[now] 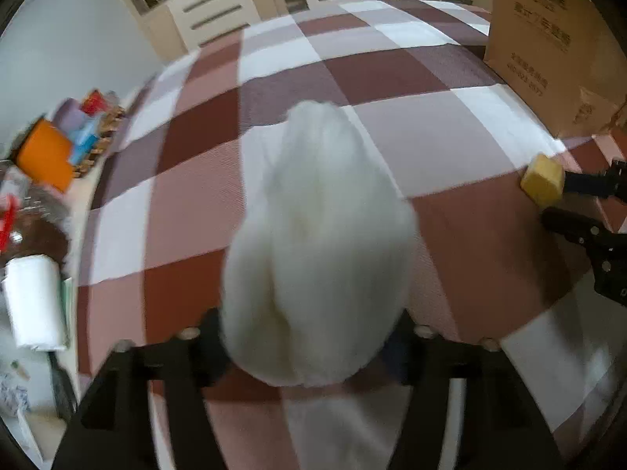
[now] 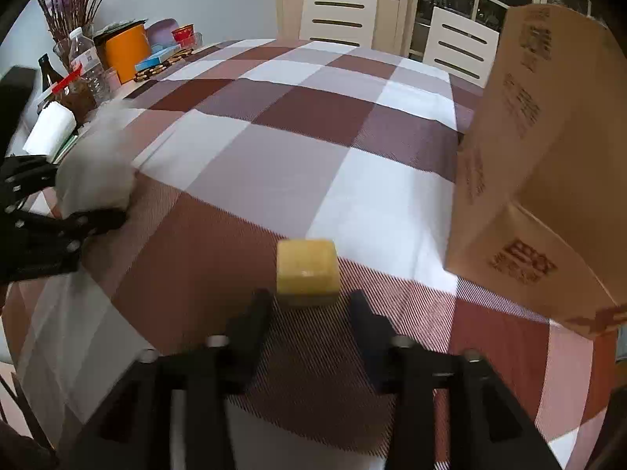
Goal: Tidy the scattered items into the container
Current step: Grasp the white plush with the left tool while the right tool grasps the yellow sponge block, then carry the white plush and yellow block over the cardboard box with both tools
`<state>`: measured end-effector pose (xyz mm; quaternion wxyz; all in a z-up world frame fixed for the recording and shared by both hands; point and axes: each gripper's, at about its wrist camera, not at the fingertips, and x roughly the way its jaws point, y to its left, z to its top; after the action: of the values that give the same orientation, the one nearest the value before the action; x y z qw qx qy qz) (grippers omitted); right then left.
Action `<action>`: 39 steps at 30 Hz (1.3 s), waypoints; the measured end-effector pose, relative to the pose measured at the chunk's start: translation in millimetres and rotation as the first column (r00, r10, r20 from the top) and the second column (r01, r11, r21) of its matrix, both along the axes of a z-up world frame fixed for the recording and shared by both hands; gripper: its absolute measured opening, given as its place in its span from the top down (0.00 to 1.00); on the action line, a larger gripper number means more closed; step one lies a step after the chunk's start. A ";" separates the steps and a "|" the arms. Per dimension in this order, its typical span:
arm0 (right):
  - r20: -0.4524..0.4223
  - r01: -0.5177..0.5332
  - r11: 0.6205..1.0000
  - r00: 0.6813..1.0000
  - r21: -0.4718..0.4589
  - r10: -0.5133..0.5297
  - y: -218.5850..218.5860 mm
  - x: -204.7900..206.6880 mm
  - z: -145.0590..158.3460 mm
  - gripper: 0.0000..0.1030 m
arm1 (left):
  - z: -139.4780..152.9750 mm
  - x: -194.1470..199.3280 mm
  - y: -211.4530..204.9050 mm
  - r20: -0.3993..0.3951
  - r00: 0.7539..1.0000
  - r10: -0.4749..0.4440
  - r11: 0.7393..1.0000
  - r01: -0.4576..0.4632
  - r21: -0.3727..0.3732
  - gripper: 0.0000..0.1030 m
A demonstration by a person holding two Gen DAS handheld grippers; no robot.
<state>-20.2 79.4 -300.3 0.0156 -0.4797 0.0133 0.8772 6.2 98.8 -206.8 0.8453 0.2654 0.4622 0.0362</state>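
Note:
A white fluffy ball [image 1: 317,243] lies on the checked tablecloth and fills the gap between the wide jaws of my left gripper [image 1: 309,333]. Its sides brush the fingers, and I see no squeeze on it. The right wrist view shows the same ball [image 2: 94,172], blurred, inside my left gripper [image 2: 90,196]. A small yellow block [image 2: 307,270] rests on the cloth at the tips of my right gripper [image 2: 309,301], which is open and clear of it. The block [image 1: 542,180] and right gripper [image 1: 556,199] also show at the left view's right edge. A cardboard box [image 2: 548,156] stands at the right.
The checked tablecloth [image 2: 274,137] stretches ahead to two white chairs [image 2: 337,15]. Along the left table edge stand an orange pot [image 2: 127,55], a plastic bottle [image 2: 88,66], a paper roll [image 2: 51,129] and other clutter. The cardboard box [image 1: 548,39] walls off the right side.

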 end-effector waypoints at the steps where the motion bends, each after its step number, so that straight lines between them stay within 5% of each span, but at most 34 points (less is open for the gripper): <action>1: -0.004 0.012 1.000 1.000 -0.007 -0.012 -0.2 1.6 -0.5 0.35 | 2.6 -0.9 -1.6 0.012 1.000 -0.005 1.000 0.005 -0.005 0.16; 9: -0.026 -0.032 0.999 0.999 -0.004 0.032 -9.4 -22.6 -0.5 0.32 | 15.6 16.5 -8.7 0.044 0.998 -0.045 0.996 0.048 -0.079 0.10; 14: -0.024 -0.021 0.999 1.000 -0.029 0.020 -6.6 -29.1 0.9 0.32 | 23.9 12.9 -0.4 0.027 1.000 -0.016 0.972 0.022 -0.233 0.10; 19: -0.034 -0.016 1.000 0.999 -0.015 0.015 -8.5 -24.6 0.1 0.32 | 30.4 6.2 3.6 0.008 1.000 -0.007 0.954 0.009 -0.300 0.10; 25: -0.033 0.001 1.000 0.999 -0.021 -0.001 -8.9 -25.8 0.2 0.32 | 25.0 2.6 8.4 -0.014 0.998 0.068 0.958 -0.070 -0.277 0.10; 27: -0.031 0.006 1.000 0.999 -0.030 -0.007 -8.0 -25.8 0.8 0.40 | 21.7 0.6 13.2 -0.014 0.995 0.095 0.958 -0.095 -0.269 0.18; 28: -0.033 0.010 0.999 0.999 -0.034 -0.011 -6.7 -25.2 2.1 0.64 | 21.8 -1.4 16.0 -0.003 0.994 0.105 0.958 -0.102 -0.268 0.29; 29: -0.032 0.010 0.999 0.999 -0.039 -0.011 -4.8 -24.7 3.2 0.68 | 23.4 -3.2 18.9 0.011 0.994 0.113 0.958 -0.106 -0.266 0.52; 33: -0.004 -0.012 0.998 1.000 -0.063 0.012 -2.2 -23.5 3.2 0.68 | 29.0 -8.3 34.4 0.005 0.989 0.145 0.932 -0.135 -0.336 0.53; 39: 0.014 -0.024 0.998 1.000 -0.054 0.025 -5.5 -12.1 3.0 0.68 | 27.0 -20.2 29.4 0.014 0.987 0.158 0.944 -0.147 -0.294 0.47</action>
<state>-32.2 73.9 -297.3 -0.0080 -0.4867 0.0307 0.8730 -14.0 128.2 -179.8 0.8783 0.1003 0.4660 0.0379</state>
